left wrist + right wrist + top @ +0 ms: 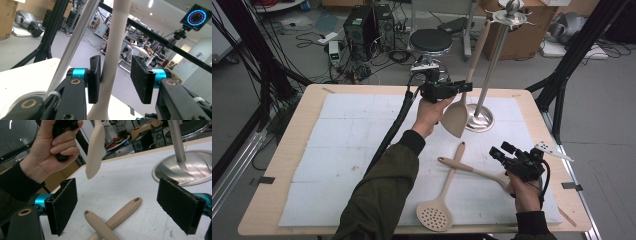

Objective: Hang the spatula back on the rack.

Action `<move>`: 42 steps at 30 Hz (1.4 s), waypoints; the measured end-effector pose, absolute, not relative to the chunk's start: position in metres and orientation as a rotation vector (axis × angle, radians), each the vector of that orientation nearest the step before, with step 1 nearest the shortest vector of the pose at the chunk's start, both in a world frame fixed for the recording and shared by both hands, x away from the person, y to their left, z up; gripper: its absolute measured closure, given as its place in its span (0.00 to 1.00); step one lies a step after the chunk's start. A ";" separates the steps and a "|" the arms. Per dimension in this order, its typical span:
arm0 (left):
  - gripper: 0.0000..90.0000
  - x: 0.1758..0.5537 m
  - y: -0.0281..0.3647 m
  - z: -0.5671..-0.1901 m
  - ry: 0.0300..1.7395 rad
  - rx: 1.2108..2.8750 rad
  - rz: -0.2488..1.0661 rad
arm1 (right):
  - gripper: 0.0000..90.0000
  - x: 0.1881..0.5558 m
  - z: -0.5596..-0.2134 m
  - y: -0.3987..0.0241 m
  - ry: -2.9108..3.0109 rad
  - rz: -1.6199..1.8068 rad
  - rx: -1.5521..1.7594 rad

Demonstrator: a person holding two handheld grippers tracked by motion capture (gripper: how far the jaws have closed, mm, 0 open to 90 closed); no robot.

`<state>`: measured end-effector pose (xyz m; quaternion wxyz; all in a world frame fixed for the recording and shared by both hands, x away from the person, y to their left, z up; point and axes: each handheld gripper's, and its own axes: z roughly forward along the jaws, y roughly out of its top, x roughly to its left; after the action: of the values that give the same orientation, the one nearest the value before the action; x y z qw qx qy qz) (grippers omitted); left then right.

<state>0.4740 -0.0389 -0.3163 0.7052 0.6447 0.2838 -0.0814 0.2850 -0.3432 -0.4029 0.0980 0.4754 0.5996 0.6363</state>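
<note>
A beige spatula (456, 117) hangs blade down beside the metal stand (493, 57), its handle end up at the stand's top ring of hooks. My left gripper (466, 86) is raised around the spatula's handle (115, 50). Its jaws are open: the handle lies against one pad (95, 77) and clear of the other. My right gripper (499, 150) sits low at the right, open, with nothing between its jaws (125, 205). In front of it two beige handles (125, 213) cross on the white mat. One belongs to a perforated spoon (435, 215).
The stand's round steel base (479, 121) rests on the white mat (337, 150) at the back right. The second utensil (467, 169) runs under my right hand. A white bracket (552, 150) lies by the right edge. A stool (430, 41) and cables are behind the table.
</note>
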 end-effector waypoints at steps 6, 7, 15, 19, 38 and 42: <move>0.58 0.474 -0.040 -0.317 0.649 1.441 -0.164 | 0.18 0.286 -0.403 -0.341 1.786 1.876 1.392; 0.58 0.474 -0.039 -0.317 0.652 1.444 -0.163 | 0.18 0.286 -0.403 -0.341 1.784 1.879 1.393; 0.58 0.474 -0.038 -0.317 0.652 1.450 -0.163 | 0.18 0.285 -0.403 -0.341 1.785 1.877 1.396; 0.57 0.473 -0.038 -0.315 0.645 1.461 -0.161 | 0.18 0.285 -0.403 -0.341 1.783 1.877 1.395; 0.38 0.438 -0.013 -0.304 0.571 1.522 -0.080 | 0.18 0.283 -0.398 -0.340 1.781 1.893 1.368; 0.37 0.433 -0.004 -0.311 0.600 1.516 -0.082 | 0.18 0.282 -0.395 -0.339 1.782 1.901 1.351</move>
<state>0.4334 -0.0038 -0.3115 0.6850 0.6765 0.2678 -0.0367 0.2820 -0.3385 -0.3950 0.1033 0.4579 0.6039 0.6442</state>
